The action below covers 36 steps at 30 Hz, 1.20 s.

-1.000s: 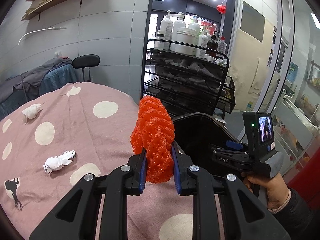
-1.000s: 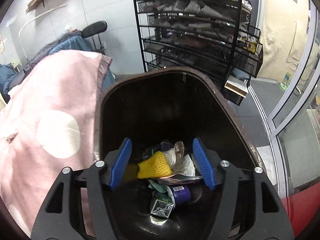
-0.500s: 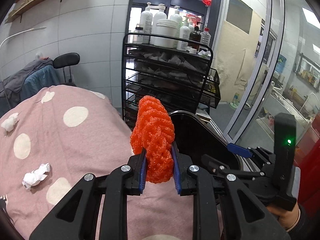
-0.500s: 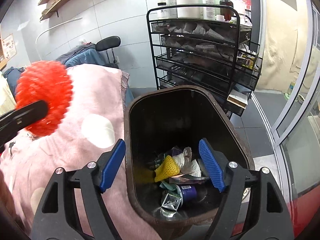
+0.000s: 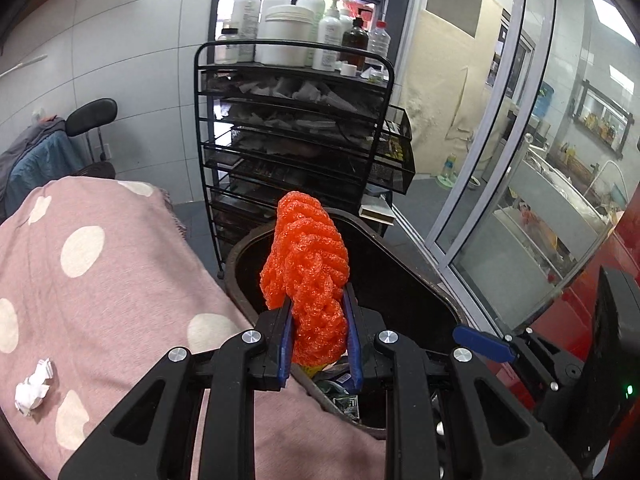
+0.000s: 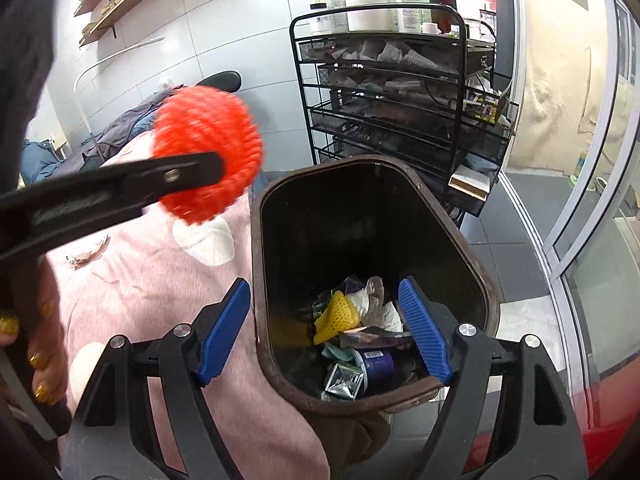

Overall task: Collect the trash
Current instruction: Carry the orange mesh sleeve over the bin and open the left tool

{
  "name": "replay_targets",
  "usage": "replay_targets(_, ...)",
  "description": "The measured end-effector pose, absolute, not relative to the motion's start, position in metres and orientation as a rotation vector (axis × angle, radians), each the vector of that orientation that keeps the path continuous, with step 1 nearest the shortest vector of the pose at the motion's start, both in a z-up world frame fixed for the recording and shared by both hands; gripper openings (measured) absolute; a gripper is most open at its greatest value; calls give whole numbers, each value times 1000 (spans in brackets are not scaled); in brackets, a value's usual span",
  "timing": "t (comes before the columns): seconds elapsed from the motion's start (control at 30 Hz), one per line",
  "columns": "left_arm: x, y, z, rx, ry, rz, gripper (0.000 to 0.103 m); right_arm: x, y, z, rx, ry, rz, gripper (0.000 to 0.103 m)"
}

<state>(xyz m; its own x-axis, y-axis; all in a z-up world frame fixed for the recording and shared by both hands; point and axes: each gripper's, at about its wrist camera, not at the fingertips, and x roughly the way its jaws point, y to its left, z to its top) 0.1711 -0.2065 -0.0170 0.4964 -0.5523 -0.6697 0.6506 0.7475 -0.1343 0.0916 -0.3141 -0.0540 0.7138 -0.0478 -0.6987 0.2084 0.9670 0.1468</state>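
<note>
My left gripper [image 5: 320, 340] is shut on an orange foam net [image 5: 308, 272], held upright at the near rim of the dark brown trash bin [image 5: 416, 280]. The right wrist view shows that net [image 6: 208, 152] left of the bin [image 6: 476, 264], over the pink dotted blanket [image 6: 152, 272]. My right gripper [image 6: 326, 332] stands open above the bin's near end with nothing between its fingers. Inside the bin lie a yellow net [image 6: 334, 318], crumpled paper and wrappers. A crumpled white tissue [image 5: 34, 388] lies on the blanket [image 5: 100, 280] at the left.
A black wire rack [image 5: 296, 132] with bottles on top stands just behind the bin. Glass doors [image 5: 520, 160] run along the right. A scrap of wrapper [image 6: 86, 254] lies on the blanket. A black chair [image 5: 92, 112] and draped clothes stand at the far left.
My left gripper carried the orange net rightward from over the blanket to the bin's rim. My right gripper drew back and up out of the bin, jaws a little wider, the yellow net left inside.
</note>
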Motion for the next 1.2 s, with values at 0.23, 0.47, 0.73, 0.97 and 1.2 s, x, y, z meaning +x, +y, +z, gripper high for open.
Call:
replay_targets(0.23,178,-227,-28,175,802,-756,22,84,-313,-58,227,777,-138,77)
replay_targets(0.47,183,-236,-34,188,825,-750,22,80,-311,-63,230,794,-131,77)
replay_targets(0.73,186,-240,-35,205,830,-743,25,79,-309,-64,230,798,-125,77)
replay_targets(0.97,188,-232,-32,178,811,-725,61,79,-308,-65,229,804,-121,77)
replay_targets(1.2,187,-222,-25,140,778,-725,84,79,-308,-64,234,799,-122,80)
